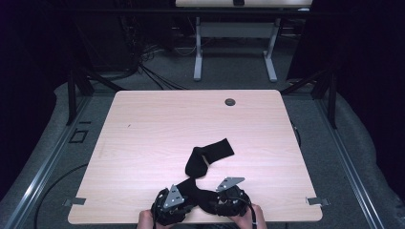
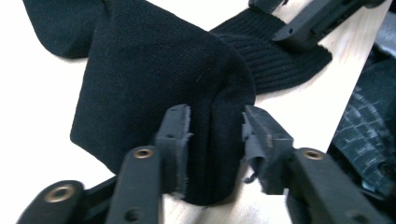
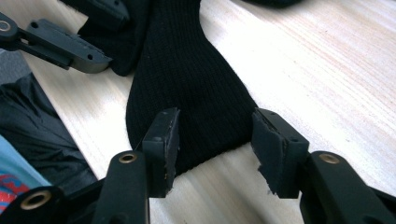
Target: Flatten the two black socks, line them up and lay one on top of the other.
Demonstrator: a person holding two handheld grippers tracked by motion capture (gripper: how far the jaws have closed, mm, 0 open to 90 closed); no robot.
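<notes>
A: Black sock (image 1: pixel 206 160) sprawls across the near tabletop (image 1: pixel 143 129). Soft, light, floppy knit, so pinch an end.

B: Left tool (image 2: pixel 215 135) straddles one folded end, right tool (image 3: pixel 215 140) the cuff; both probably not clenched yet.

sock (image 1: pixel 206 160) on table (image 1: pixel 143 124), near edge

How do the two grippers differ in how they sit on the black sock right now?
The left gripper straddles a raised fold of the black sock, cloth bunched between its jaws; the right gripper straddles a flat ribbed end lying on the table. The left gripper's gap looks narrower than the right gripper's. The left gripper's pads are frayed; the right gripper's look cleaner. Both sit at the table's near edge, jaws around cloth, not clearly clamped.
</notes>
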